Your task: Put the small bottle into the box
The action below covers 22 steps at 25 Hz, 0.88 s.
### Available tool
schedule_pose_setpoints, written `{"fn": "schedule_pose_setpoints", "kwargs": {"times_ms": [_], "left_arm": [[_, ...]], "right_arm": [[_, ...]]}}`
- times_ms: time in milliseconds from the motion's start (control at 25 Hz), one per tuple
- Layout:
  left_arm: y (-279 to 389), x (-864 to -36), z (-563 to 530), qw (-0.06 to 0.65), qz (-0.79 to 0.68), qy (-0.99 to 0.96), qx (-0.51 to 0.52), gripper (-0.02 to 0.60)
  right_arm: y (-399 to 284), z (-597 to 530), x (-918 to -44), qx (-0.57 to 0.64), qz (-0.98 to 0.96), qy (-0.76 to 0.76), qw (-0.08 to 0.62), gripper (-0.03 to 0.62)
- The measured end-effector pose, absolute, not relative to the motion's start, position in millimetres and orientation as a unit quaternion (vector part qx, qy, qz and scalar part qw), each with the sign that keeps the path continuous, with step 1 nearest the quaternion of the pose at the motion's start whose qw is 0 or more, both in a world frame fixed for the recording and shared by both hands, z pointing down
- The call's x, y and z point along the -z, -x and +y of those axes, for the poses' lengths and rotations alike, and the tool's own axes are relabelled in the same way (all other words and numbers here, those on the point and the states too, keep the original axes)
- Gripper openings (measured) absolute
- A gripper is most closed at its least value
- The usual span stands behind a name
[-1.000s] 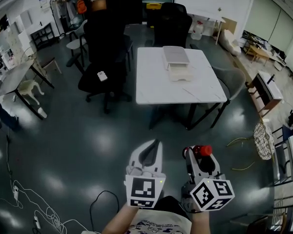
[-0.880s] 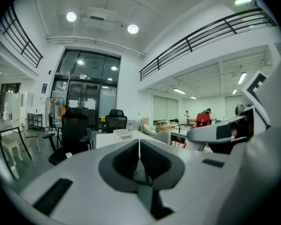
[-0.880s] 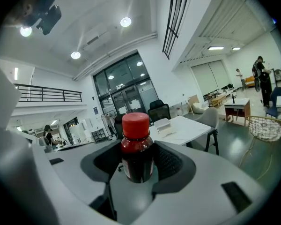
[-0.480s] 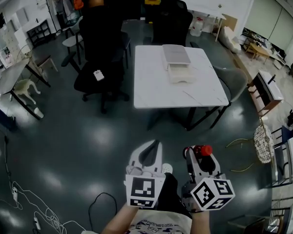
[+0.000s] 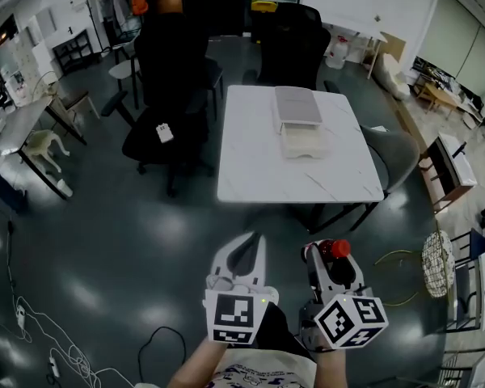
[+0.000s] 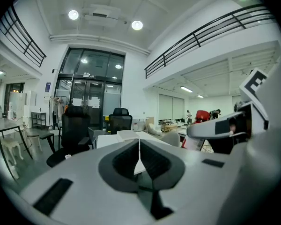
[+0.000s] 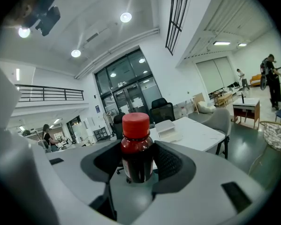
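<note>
The right gripper (image 7: 137, 167) is clamped on the bottle (image 7: 136, 144), which stands upright between its jaws, gripped low on the dark body with the red cap clear above. The left gripper (image 6: 139, 150) is pressed closed on nothing. The bottle looks small, stiff and light, with smooth sides that might slip (glass or plastic, I cannot tell), so a hold round the body suits it. The box (image 5: 301, 139) lies on the desk (image 5: 250, 168) toward its far edge, well apart from both grippers.
</note>
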<state>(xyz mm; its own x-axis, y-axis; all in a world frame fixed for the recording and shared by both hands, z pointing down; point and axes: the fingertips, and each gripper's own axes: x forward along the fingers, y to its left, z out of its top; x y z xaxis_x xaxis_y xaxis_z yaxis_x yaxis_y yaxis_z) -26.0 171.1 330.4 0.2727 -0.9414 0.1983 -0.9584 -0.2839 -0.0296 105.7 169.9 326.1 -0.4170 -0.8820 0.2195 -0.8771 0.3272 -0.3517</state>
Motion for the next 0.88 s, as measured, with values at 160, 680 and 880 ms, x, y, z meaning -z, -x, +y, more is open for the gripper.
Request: {"fn": "schedule_pose_setpoints", "kwargs": {"times_ms": [160,680,880], "left_arm": [[21,-325,133,0.048,-0.606,-0.789,-0.089,0.020],[-11,-323,25,0.049,-0.636,-0.766,-0.081,0.020],[-22,-326,0,0.054,-0.642,-0.760,-0.087,0.020]], "right_arm": [[-111,130,-321,0.211,0.821,0.530,0.003,0.229],[-141,11,-317,0.200,0.844,0.497,-0.009,0.229],[-150,-15,-320,0.208,0.850,0.484,-0.013,0.229]]}}
